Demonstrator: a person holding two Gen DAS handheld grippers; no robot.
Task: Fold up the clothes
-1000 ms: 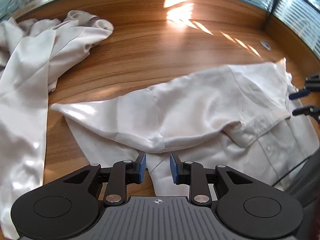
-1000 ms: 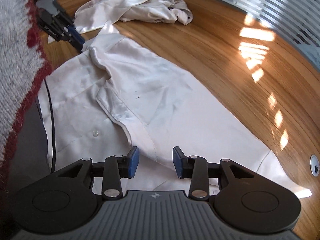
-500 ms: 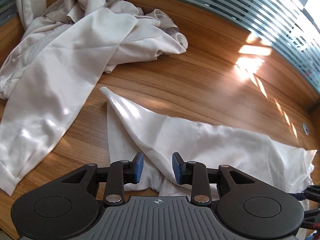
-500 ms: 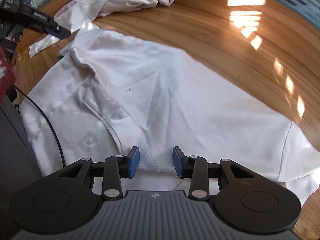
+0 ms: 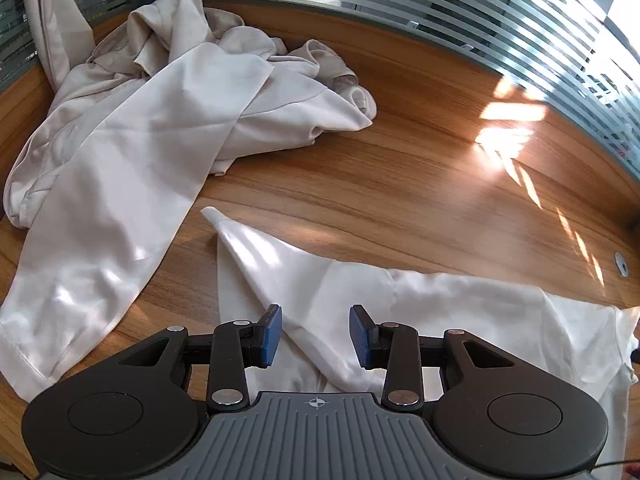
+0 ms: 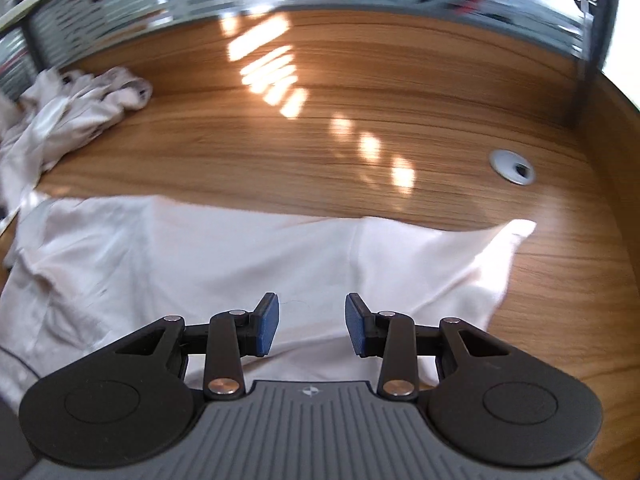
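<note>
Lying flat on the wooden desk [image 5: 420, 184], the white shirt [image 5: 460, 312] stretches below both tools. The left tool [image 5: 315, 334] is opening, cloth beneath untouched. The right tool [image 6: 312, 328] stands apart, gripping nothing.

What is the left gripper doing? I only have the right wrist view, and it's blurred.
Observer: The left gripper hangs over the white shirt. Its jaws are opening and the pads pinch nothing; the cloth lies below them.
Operator: Where does the shirt end on that side?
Observer: In a pointed sleeve tip, flat on the wooden table, clear of the other clothes.
Operator: That pile, how far does it spread? I only see a corner.
Observer: The beige pile is bunched at the back by the glass partition, and one long panel of it runs down to the near left edge of the left wrist view.
</note>
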